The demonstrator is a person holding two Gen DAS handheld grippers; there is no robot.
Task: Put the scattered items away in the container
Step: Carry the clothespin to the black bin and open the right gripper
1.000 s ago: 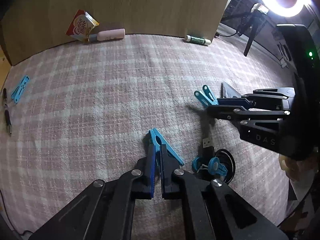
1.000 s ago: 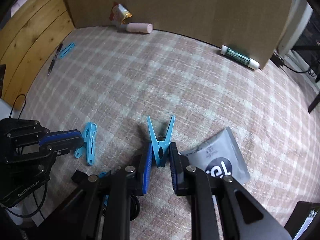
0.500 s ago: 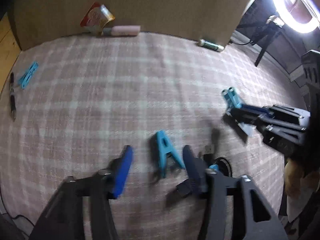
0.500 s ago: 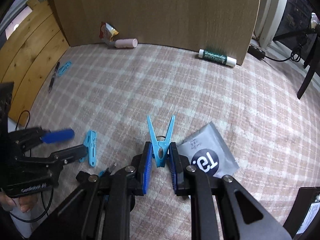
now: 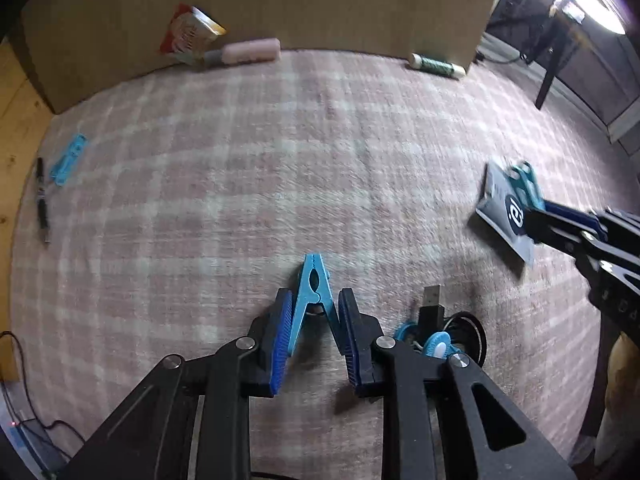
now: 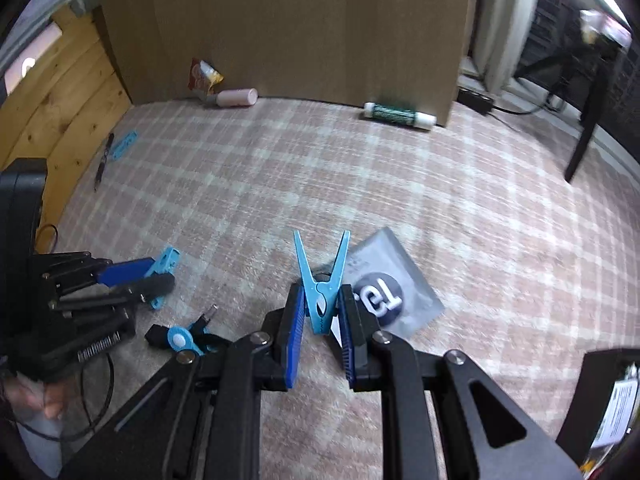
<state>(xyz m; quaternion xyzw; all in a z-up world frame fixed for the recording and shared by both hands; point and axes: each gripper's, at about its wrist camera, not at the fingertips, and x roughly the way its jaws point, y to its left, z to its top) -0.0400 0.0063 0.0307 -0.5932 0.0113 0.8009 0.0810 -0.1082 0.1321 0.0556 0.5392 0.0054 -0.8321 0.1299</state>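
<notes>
Two blue plastic clothespins were in hand. The left gripper [image 5: 312, 322] pointed steeply down at the clothespin on the rug [image 5: 313, 286]; its jaws were closing, the peg's spread handles between the blue ribbed pads, the near pad appearing to touch one leg, the other pad just apart. The right gripper [image 6: 320, 316] was clenched on the second clothespin [image 6: 321, 280], held by its hinge, prongs upward, clear of the rug.

Other items, scattered:
- grey foil sachet with a dark round logo [image 6: 390, 284], flat on the rug just beyond the right gripper
- third blue clip [image 5: 69, 159] beside a black pen [image 5: 41, 200], far left edge
- red-and-yellow snack packet [image 5: 192, 34] and pink cylindrical tube [image 5: 250, 50], against the back board
- green-labelled white tube [image 5: 436, 66], also at the board
- black USB cable with blue winder clips [image 5: 434, 326], just beside the left gripper

The container appeared in neither view; its place could not be told.

Risks, as judged: the left pads meeting the splayed handles unevenly could squirt the peg sideways or pinch it open; the rug's pile could snag a fingertip; the cable lay near enough to be dragged along.

Surface: pink-and-cream checked rug [image 5: 280, 160], soft pile. Room: brown board backdrop, pine panelling at left, bright lamp and dark furniture legs at right.
</notes>
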